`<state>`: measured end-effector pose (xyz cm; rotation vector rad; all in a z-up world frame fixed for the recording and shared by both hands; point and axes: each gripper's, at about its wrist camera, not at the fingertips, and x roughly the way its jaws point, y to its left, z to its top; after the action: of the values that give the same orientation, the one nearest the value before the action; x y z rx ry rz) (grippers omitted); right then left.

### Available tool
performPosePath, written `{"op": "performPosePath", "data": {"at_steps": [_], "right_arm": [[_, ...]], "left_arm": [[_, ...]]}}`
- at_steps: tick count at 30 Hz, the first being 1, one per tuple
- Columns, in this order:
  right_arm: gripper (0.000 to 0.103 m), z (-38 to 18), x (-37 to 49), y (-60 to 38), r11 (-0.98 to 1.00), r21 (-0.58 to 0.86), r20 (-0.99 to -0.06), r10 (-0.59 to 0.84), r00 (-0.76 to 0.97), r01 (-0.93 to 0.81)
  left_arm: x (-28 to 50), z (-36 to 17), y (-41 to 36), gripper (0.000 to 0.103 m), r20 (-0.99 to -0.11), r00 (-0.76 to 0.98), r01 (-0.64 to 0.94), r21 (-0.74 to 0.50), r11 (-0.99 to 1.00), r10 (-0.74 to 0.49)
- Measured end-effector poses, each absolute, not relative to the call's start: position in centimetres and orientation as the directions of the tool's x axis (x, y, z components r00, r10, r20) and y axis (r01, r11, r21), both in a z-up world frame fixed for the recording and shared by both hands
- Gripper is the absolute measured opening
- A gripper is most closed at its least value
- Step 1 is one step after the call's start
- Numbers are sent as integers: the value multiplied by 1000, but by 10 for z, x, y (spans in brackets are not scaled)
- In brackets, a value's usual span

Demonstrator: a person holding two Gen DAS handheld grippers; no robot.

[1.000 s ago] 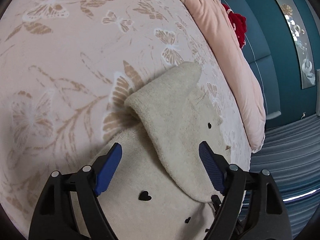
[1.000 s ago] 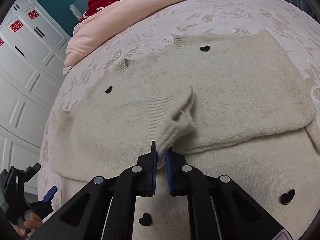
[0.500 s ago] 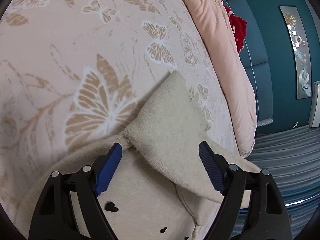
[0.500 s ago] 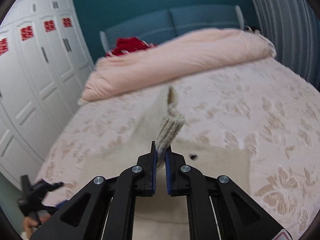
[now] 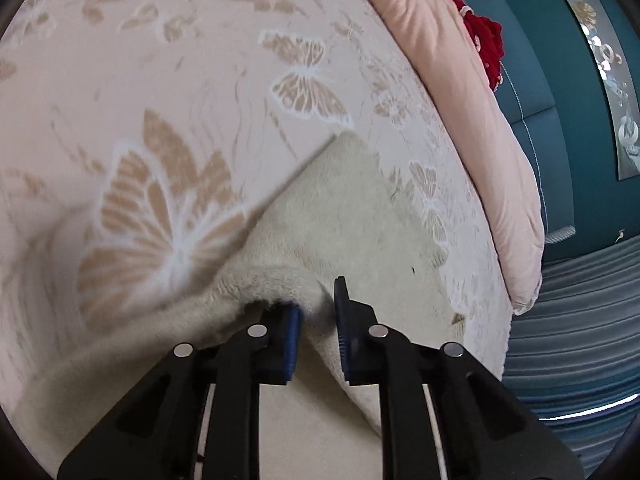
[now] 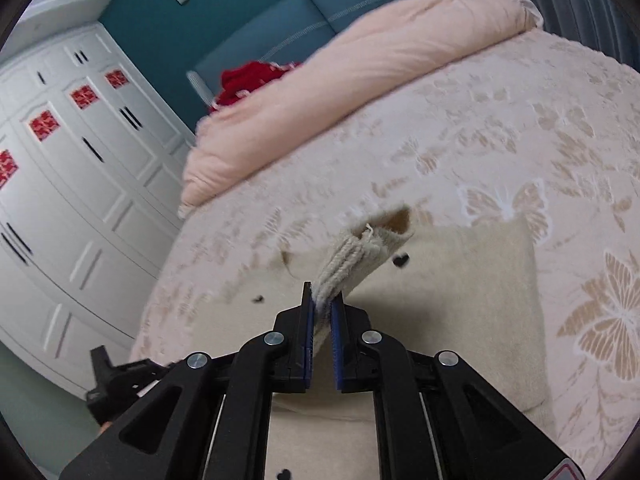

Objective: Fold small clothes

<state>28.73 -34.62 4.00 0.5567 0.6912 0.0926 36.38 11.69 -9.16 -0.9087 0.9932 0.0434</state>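
right gripper (image 6: 321,312): jaws pinched tight on the ribbed cuff (image 6: 344,258), blue pads pressing it from both sides
ribbed cuff: rises up and away from the right jaws, its frayed end just past the pad tips
left gripper (image 5: 317,312): jaws drawn close around a thick fold of the cream sweater (image 5: 340,208), knit bunched between the pads; whether the pads fully bite i cannot tell
cream sweater: spreads out ahead of and beneath both sets of jaws, flat on the bedspread (image 5: 160,80), small black hearts (image 6: 401,261) dotted on it just beyond the right jaws
bedspread: pink with tan butterflies, running out on all sides past the sweater's edges
pink duvet (image 6: 360,80): heaped far ahead of the right jaws, off to the right of the left jaws
red cloth (image 6: 244,82): tucked behind the duvet against the teal headboard (image 6: 320,12)
white wardrobe (image 6: 60,160): far left of the right jaws
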Motion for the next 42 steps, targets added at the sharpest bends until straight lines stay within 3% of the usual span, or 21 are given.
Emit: {"op": "performPosePath", "data": {"at_steps": [2, 6, 10, 12, 15, 20, 23, 25, 26, 27, 28, 29, 30, 31, 33, 35, 42], "right_arm": [[7, 35, 275, -356, 856, 506, -554, 230, 800, 104], [6, -87, 288, -376, 872, 362, -839, 151, 523, 330], [6, -59, 275, -382, 808, 506, -724, 209, 657, 301], [6, -45, 272, -379, 830, 487, -695, 182, 695, 270], [6, -91, 285, -378, 863, 385, -820, 156, 551, 327], [6, -51, 267, -372, 866, 430, -715, 154, 682, 255], [6, -89, 280, -370, 899, 327, -835, 130, 535, 292], [9, -79, 270, -376, 870, 377, -808, 143, 572, 316], [16, -68, 264, -376, 853, 398, -798, 141, 585, 338], [17, -58, 254, -375, 843, 407, -788, 129, 602, 352], [29, -49, 241, -374, 844, 402, -780, 112, 616, 355], [50, -41, 227, -372, 851, 383, -779, 88, 621, 360], [58, -36, 210, -371, 858, 354, -783, 54, 620, 373], [62, -31, 190, -370, 861, 331, -788, 26, 616, 386], [63, -28, 147, -371, 865, 311, -800, 15, 599, 393], [71, -30, 100, -372, 868, 271, -825, -13, 565, 416], [73, -61, -34, -365, 837, 248, -897, 9, 441, 488]], "left_arm": [[364, -92, 122, 14, -747, 587, -401, -603, 690, -312], [359, -117, 119, 14, -792, 538, -394, -538, 745, -288], [352, -117, 113, 15, -794, 548, -352, -503, 789, -262], [351, -120, 113, 15, -793, 551, -347, -502, 792, -261], [350, -120, 108, 15, -797, 552, -342, -483, 806, -244], [350, -121, 109, 15, -798, 550, -326, -478, 816, -247], [351, -119, 103, 15, -810, 545, -313, -437, 843, -217], [351, -113, 96, 16, -827, 530, -299, -389, 871, -187], [349, -108, 94, 18, -836, 521, -289, -363, 886, -172], [345, -103, 94, 22, -840, 517, -277, -345, 897, -163], [339, -97, 94, 34, -843, 515, -266, -332, 905, -158], [330, -90, 96, 42, -841, 517, -249, -328, 911, -162], [318, -84, 99, 60, -840, 517, -233, -321, 918, -162], [304, -78, 104, 75, -840, 519, -223, -311, 924, -158], [270, -71, 118, 84, -839, 518, -202, -307, 930, -164], [232, -70, 136, 88, -845, 500, -188, -321, 928, -191], [110, -93, 181, 91, -886, 384, -267, -374, 888, -258]]}}
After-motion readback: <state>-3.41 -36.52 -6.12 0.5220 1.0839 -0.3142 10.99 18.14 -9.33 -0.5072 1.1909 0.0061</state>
